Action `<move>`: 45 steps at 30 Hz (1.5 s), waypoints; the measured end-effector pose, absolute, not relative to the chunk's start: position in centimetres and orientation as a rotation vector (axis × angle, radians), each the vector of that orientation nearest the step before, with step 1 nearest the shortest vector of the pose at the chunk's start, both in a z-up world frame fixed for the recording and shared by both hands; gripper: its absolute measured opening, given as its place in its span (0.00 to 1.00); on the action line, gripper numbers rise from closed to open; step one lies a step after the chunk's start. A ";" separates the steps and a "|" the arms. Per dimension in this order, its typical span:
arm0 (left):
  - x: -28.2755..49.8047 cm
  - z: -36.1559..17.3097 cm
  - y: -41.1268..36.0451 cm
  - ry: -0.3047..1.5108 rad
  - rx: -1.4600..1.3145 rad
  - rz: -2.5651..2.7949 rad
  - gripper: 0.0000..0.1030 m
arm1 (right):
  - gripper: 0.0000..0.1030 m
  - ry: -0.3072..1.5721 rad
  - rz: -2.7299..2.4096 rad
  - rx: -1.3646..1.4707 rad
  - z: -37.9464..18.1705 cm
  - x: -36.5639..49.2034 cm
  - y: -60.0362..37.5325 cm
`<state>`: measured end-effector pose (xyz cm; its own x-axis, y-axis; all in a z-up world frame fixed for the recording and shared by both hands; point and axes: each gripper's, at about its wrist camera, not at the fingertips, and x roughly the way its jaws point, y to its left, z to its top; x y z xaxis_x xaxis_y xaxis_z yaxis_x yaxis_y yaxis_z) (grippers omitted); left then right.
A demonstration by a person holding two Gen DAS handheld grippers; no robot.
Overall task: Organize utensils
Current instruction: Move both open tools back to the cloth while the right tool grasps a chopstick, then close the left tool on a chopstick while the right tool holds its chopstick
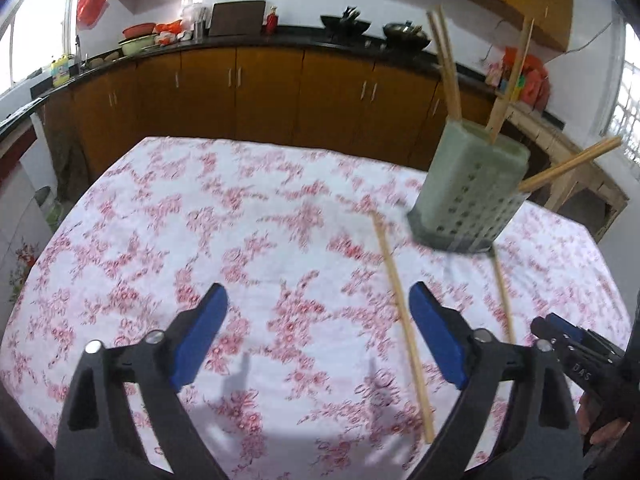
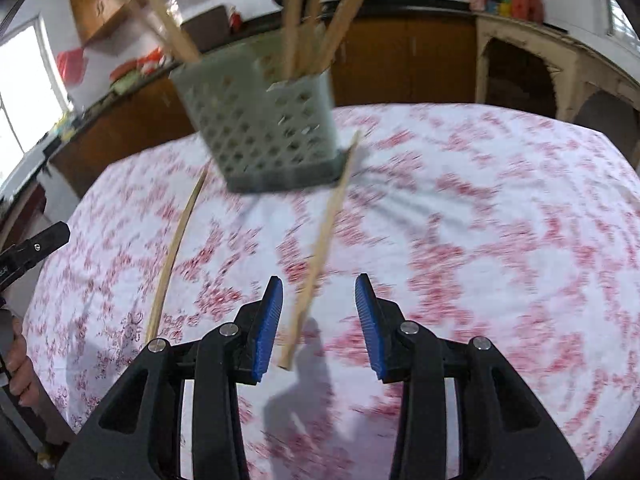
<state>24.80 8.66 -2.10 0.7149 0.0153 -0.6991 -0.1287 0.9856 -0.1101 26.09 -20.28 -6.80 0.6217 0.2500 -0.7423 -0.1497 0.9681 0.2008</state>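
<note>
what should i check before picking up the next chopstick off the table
1. Left gripper open: ok, blue pads wide apart, nothing between them.
2. Right gripper open: ok, no pad pressing anything.
3. Chopstick lined up: ok, the right chopstick has its near end between the right jaws; the left chopstick lies beside the left gripper's right pad.
4. Chopsticks free of each other: ok, apart on the tablecloth.
5. Holder upright: ok, chopsticks already in it.
6. Room left in holder: cannot tell.
</note>
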 end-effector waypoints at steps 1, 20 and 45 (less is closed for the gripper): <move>24.8 -2.3 8.5 0.780 -0.144 0.089 0.92 | 0.38 0.878 0.229 0.112 -7.3 26.0 -19.9; 24.5 -5.4 5.1 0.843 -0.121 -0.045 0.86 | 0.08 0.903 -0.104 0.217 -9.0 28.6 -29.1; 30.4 -8.8 4.0 0.946 -0.050 -0.091 0.09 | 0.08 0.888 0.030 0.094 -8.6 29.2 -27.0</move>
